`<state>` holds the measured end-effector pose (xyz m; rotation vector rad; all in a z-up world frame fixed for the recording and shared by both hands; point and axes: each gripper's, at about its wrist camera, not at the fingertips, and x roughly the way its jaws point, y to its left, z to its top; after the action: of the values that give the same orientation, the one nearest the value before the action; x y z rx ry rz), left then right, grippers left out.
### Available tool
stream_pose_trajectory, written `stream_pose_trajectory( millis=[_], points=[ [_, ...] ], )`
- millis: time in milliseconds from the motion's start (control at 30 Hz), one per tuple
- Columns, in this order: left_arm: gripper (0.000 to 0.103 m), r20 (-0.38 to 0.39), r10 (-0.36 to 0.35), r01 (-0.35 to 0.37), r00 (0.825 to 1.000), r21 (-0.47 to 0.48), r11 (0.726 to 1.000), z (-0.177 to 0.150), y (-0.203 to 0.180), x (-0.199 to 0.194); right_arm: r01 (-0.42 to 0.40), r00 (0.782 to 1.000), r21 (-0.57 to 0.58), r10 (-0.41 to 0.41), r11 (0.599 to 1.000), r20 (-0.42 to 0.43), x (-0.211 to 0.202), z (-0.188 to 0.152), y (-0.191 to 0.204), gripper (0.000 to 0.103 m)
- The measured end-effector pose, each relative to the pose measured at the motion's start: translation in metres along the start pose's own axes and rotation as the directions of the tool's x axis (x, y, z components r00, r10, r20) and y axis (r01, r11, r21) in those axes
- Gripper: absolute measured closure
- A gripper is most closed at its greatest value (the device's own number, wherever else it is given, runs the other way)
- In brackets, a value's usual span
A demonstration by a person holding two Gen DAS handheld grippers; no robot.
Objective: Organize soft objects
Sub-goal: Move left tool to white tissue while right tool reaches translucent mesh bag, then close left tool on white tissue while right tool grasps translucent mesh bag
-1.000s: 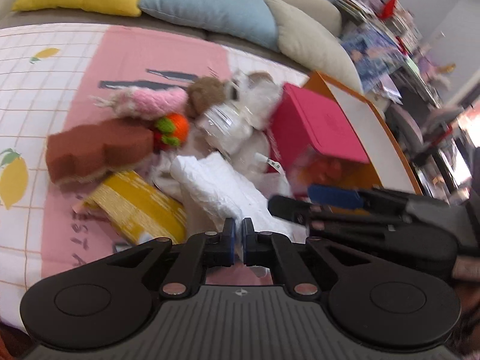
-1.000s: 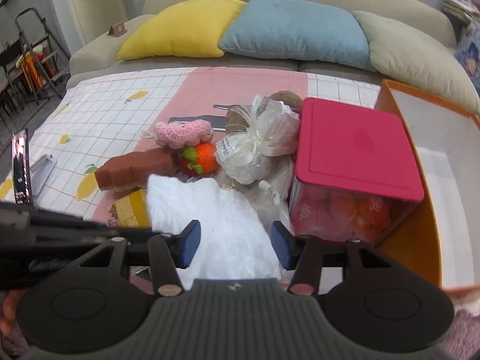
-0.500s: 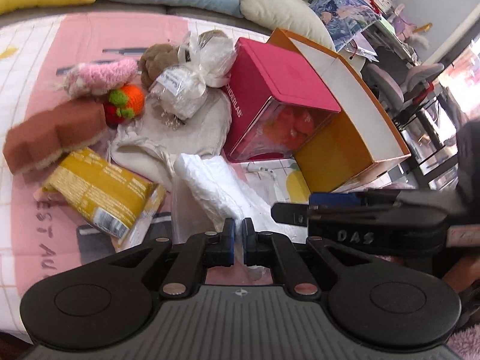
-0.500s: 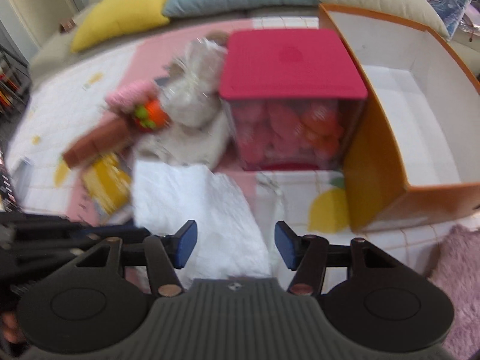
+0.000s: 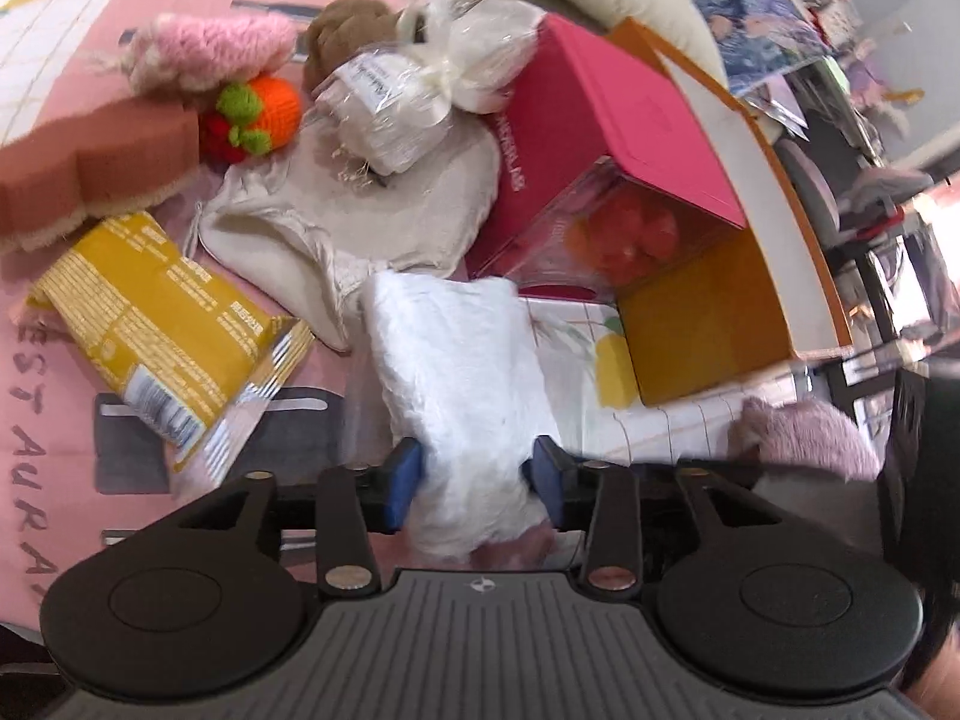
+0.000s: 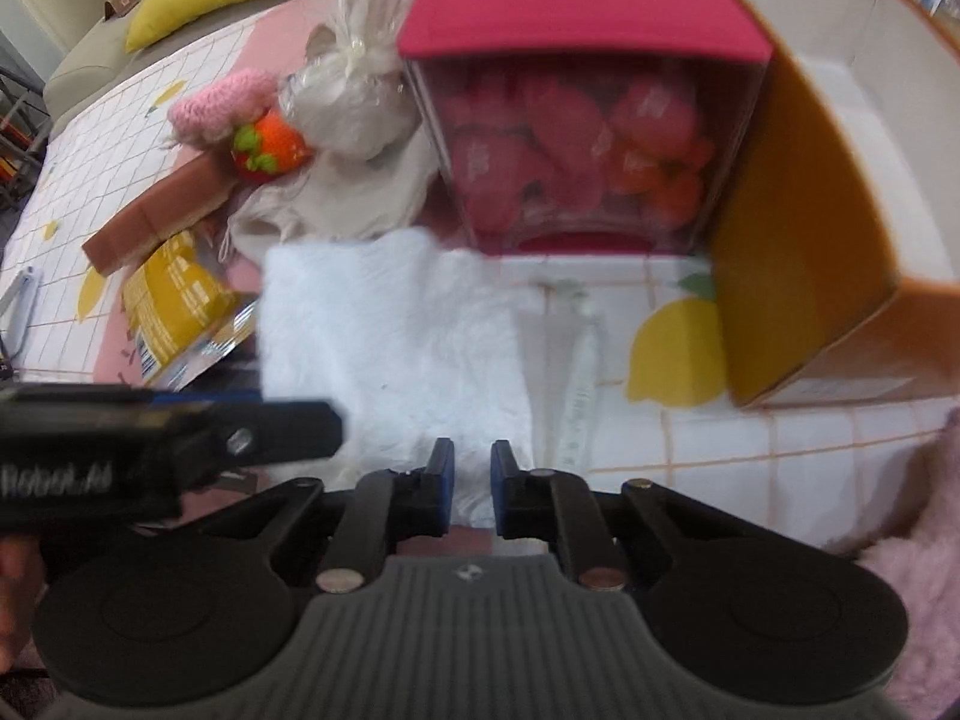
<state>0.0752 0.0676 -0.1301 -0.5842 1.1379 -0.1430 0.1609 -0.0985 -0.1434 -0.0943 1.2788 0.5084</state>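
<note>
A white fluffy cloth [image 5: 456, 372] lies on the lemon-print table cover in front of a pink-lidded clear box [image 5: 606, 174]. My left gripper [image 5: 477, 483] is open, its blue pads on either side of the cloth's near end. In the right wrist view the cloth [image 6: 384, 336] runs down between my right gripper's [image 6: 470, 489] narrowly parted fingers, which pinch its near edge. The left gripper's arm [image 6: 168, 438] crosses that view at the left.
An open orange box [image 5: 732, 252] stands to the right. Behind lie a yellow packet [image 5: 150, 318], a brown sponge [image 5: 90, 162], a beige pouch [image 5: 360, 204], a wrapped bundle [image 5: 414, 90], an orange knitted fruit [image 5: 264, 108], a pink knitted toy [image 5: 204, 48]. A pink fluffy item [image 5: 810, 438] lies near right.
My left gripper has opened from shut and let the cloth's end go between its pads. My right gripper has closed from wide open onto the cloth's near edge. Both views moved closer and lower.
</note>
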Motion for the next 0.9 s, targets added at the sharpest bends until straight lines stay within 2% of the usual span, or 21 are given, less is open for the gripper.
stream_pose_trajectory(
  millis=[233,400,467,533,567,633,733,833,900],
  points=[
    [0.034,-0.012,0.079,-0.079,0.997,0.001,0.997,0.009,-0.015,0.022,-0.034,0.999,-0.010,0.034,0.999,-0.013,0.009,-0.001,0.002,0.096],
    [0.034,-0.031,0.174,-0.170,0.984,0.099,0.980,0.012,-0.041,0.036,-0.044,0.999,-0.006,0.044,0.999,-0.012,0.012,0.000,0.003,0.096],
    [0.043,-0.023,0.231,-0.225,0.973,0.153,0.962,0.010,-0.048,0.040,-0.048,0.999,-0.002,0.048,0.999,-0.011,0.012,0.001,0.002,0.097],
    [0.071,0.001,0.297,-0.290,0.955,0.214,0.933,0.007,-0.052,0.042,-0.048,0.999,0.003,0.048,0.999,-0.010,0.012,0.001,0.001,0.097],
    [0.071,0.012,0.304,-0.299,0.953,0.228,0.927,0.007,-0.051,0.041,-0.048,0.999,0.006,0.048,0.999,-0.010,0.011,0.001,0.000,0.097],
    [0.076,0.018,0.287,-0.284,0.958,0.211,0.935,0.006,-0.044,0.037,-0.052,0.999,0.020,0.052,0.998,-0.004,0.009,0.000,-0.002,0.094],
    [0.080,0.034,0.222,-0.224,0.975,0.158,0.962,0.005,-0.031,0.024,-0.050,0.999,0.069,0.048,0.996,0.025,-0.001,-0.002,-0.010,0.091],
    [0.080,0.063,0.174,-0.181,0.983,0.126,0.975,0.004,-0.029,0.003,-0.030,0.997,0.119,0.021,0.992,0.075,-0.015,-0.004,-0.019,0.077],
    [0.080,0.097,0.169,-0.180,0.981,0.119,0.976,0.003,-0.025,-0.014,-0.018,0.994,0.140,0.003,0.990,0.106,-0.023,-0.004,-0.023,0.074]
  ],
)
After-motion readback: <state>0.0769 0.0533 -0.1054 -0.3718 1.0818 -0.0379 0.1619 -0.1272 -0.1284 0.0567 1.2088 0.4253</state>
